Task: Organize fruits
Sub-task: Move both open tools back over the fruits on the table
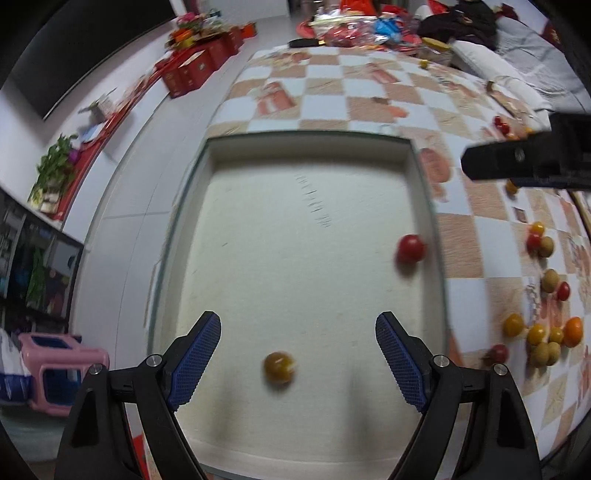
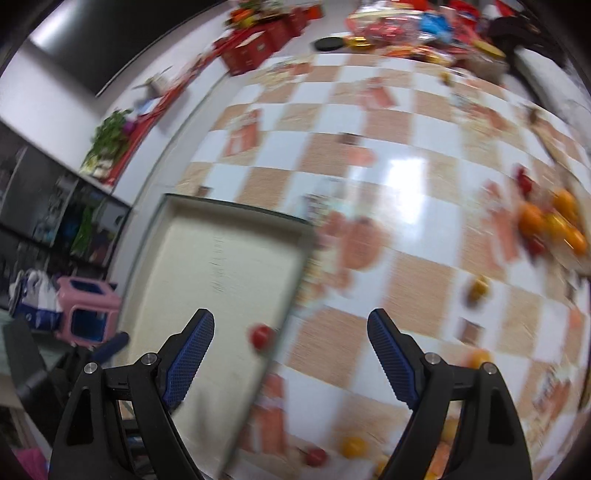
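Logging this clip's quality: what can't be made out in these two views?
- Right wrist view: motion blur smears the fruit pile at the right; kinds and count unclear.
- Left wrist view: the yellow fruit in the tray is blurred; type unclear.
- Left wrist view: the right gripper is cut off by the edge; its jaws are unseen.
- Both views: far-end clutter is too small.

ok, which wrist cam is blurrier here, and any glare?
Right wrist: heavy motion blur across the checkered tablecloth and the fruits at right, with a bright white glare patch mid-cloth. Left wrist: mostly sharp; only the red tomato and yellow tomato in the tray smear slightly. Strong fisheye curvature in both.
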`<state>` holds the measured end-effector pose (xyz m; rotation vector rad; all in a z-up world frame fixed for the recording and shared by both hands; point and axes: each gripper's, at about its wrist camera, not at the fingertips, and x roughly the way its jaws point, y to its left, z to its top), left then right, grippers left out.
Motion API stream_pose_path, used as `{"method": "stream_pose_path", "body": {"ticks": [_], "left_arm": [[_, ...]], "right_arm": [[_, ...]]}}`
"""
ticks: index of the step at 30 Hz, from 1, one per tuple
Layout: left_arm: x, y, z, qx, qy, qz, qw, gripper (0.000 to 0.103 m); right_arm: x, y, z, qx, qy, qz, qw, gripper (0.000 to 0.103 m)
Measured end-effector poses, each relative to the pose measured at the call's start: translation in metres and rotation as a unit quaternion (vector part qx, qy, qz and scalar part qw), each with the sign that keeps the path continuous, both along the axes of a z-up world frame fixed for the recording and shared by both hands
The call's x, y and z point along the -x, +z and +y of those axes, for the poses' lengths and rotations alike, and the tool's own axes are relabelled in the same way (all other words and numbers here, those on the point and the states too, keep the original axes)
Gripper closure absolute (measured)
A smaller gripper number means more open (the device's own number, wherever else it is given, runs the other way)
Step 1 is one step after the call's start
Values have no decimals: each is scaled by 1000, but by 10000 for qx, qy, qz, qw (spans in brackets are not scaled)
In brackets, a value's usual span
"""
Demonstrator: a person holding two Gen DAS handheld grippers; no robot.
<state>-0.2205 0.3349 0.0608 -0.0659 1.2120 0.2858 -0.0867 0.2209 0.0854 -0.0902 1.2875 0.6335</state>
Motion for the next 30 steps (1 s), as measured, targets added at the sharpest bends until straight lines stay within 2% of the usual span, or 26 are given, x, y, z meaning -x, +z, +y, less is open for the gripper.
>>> {"method": "stream_pose_path", "body": {"ticks": [7, 14, 18, 21, 26, 28, 30], "left_arm": [[-16, 16, -59, 193, -944, -153, 9952, 16], [-29, -2, -121, 364, -1827, 95, 9825, 16], [-31, -13, -146, 310, -2199, 222, 9748, 16], [-33, -20, -160, 275, -2391, 302, 9701, 16], [-38, -34, -167, 276, -2415, 440, 9690, 16], [-41, -37, -169, 260, -2400, 472, 9693, 16], [-43, -38, -168, 241, -2367, 439, 9703, 16]], "right_arm": [[16, -1, -91, 309, -678, 44, 9972, 15], [53, -9, -175, 807, -1005, 100, 9916, 15], [70, -20, -205, 929, -1036, 236, 9900, 15], [82, -26, -219, 962, -943, 299, 9904, 15], [96, -40, -229, 1085, -766, 362, 9905, 15], [99, -45, -232, 1115, -714, 341, 9906, 17], [99, -49, -231, 1121, -653, 297, 9911, 23]]}}
